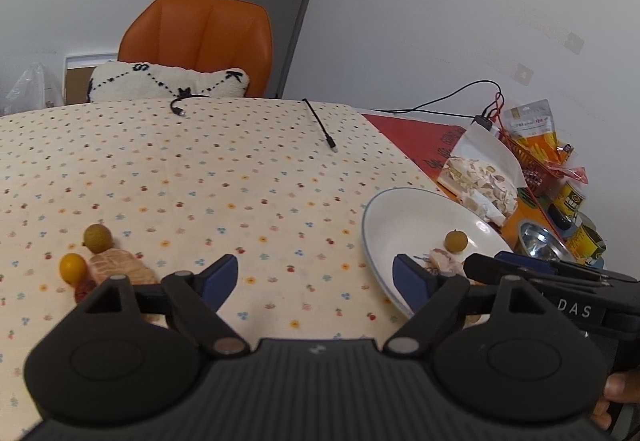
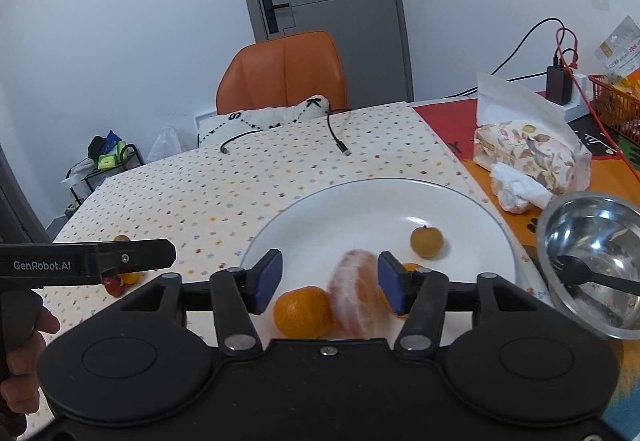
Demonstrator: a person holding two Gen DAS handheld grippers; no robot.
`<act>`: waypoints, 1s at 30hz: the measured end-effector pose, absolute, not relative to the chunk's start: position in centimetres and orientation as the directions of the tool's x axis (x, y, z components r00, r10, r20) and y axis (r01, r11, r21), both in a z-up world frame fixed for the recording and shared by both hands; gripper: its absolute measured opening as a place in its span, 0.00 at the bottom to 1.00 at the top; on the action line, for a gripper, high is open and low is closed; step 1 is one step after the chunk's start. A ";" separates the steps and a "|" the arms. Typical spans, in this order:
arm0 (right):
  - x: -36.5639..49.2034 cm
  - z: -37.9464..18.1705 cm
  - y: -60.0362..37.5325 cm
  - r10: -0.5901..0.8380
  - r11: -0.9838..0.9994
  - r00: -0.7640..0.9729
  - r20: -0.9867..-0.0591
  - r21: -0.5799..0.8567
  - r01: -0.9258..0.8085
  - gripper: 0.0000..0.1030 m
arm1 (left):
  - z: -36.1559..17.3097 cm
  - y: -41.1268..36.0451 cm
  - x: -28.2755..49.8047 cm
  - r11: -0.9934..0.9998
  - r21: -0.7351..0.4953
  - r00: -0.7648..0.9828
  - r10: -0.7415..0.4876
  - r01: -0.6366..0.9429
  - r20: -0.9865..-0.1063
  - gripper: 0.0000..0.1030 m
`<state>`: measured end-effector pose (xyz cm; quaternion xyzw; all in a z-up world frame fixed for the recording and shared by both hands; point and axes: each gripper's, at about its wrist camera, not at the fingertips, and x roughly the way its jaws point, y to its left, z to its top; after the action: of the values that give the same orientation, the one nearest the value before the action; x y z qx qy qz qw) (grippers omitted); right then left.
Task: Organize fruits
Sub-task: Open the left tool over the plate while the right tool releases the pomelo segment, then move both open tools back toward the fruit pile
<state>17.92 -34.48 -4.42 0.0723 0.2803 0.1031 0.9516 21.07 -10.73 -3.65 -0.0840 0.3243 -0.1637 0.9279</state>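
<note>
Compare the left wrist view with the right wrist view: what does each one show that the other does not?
Only the left wrist view shows the yellow tins and the peeled citrus piece on the cloth. Only the right wrist view shows the whole orange mandarin, the black plastic spoon in the steel bowl and the peeled mandarin. Both show the white plate, its brown longan and the orange chair.

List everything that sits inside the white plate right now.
The white plate holds a longan, a small orange and a peeled citrus piece. Another orange fruit peeks from behind the right gripper; its fingers hide the rest.
</note>
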 end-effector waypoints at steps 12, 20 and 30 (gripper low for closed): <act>18.4 -4.0 -31.4 0.302 0.952 0.805 -0.510 0.212 -0.222 0.77 | -3.0 -7.4 20.2 0.954 -0.234 0.767 -0.289 0.185 -0.573 0.87; 18.7 -3.9 -29.2 0.351 0.936 0.786 -0.509 0.220 -0.275 0.86 | -2.7 -5.0 19.7 0.965 -0.224 0.782 -0.246 0.140 -0.573 0.87; 18.9 -3.7 -26.9 0.402 0.915 0.764 -0.504 0.233 -0.328 0.98 | -2.6 -2.4 18.9 0.974 -0.210 0.792 -0.193 0.083 -0.580 0.87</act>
<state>18.93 -26.91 -3.71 0.0655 0.2825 0.1949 0.9370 18.92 -2.42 -2.59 -0.0871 0.3143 -0.0733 0.9425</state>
